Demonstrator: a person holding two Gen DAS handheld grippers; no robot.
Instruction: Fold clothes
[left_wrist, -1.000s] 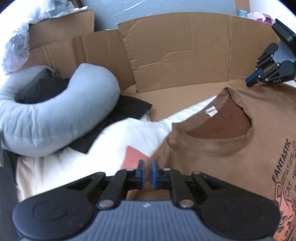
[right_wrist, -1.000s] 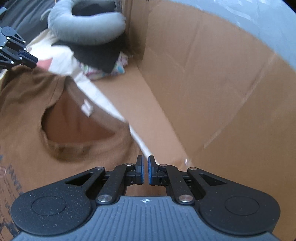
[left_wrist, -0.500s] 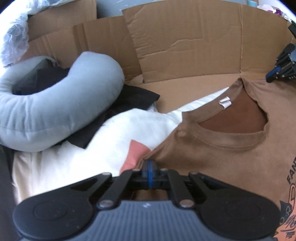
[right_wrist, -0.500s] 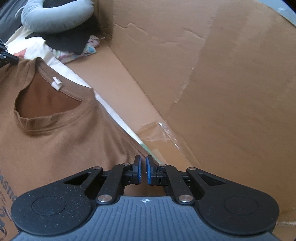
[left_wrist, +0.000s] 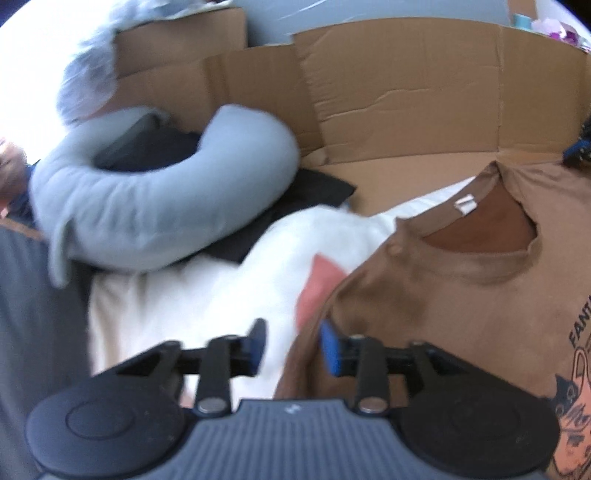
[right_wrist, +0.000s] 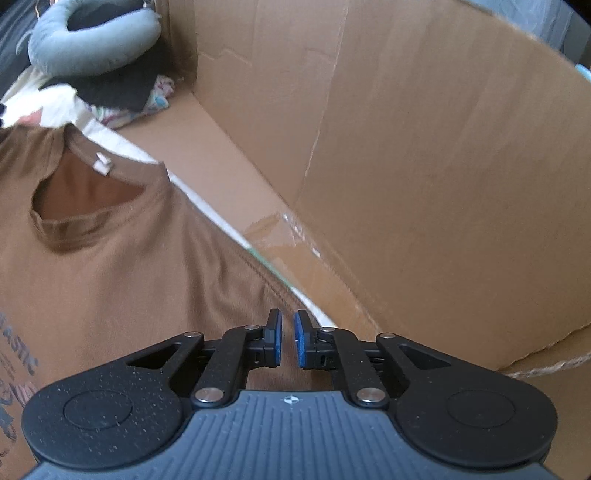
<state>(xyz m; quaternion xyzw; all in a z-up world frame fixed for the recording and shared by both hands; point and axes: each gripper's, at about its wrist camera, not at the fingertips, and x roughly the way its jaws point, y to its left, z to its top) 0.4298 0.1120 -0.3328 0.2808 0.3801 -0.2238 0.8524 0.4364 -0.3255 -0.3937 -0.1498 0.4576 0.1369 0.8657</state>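
A brown T-shirt (left_wrist: 461, 314) with a dark print lies flat, neck hole facing up, over a white garment (left_wrist: 221, 295). My left gripper (left_wrist: 291, 347) hovers at the shirt's left shoulder edge. Its jaws are opening, and the shirt's edge lies below the gap with no pad pressing on it. My right gripper (right_wrist: 288, 339) sits over the brown T-shirt (right_wrist: 129, 266) near its right shoulder seam. Those jaws are opening too, with a narrow gap and only flat cloth beneath. The right gripper's tips (left_wrist: 580, 147) peek in at the left wrist view's right edge.
Cardboard walls (right_wrist: 424, 166) rise close on the right and along the back (left_wrist: 406, 103). A grey curved pillow (left_wrist: 166, 206) rests on a black garment (left_wrist: 306, 192) at the back left. A patterned cloth (right_wrist: 155, 96) lies in the box corner.
The left jaws, shut at the shirt's shoulder edge half a second ago, have sprung apart. The right gripper slid along the shirt toward its right side, and its gap widened a little.
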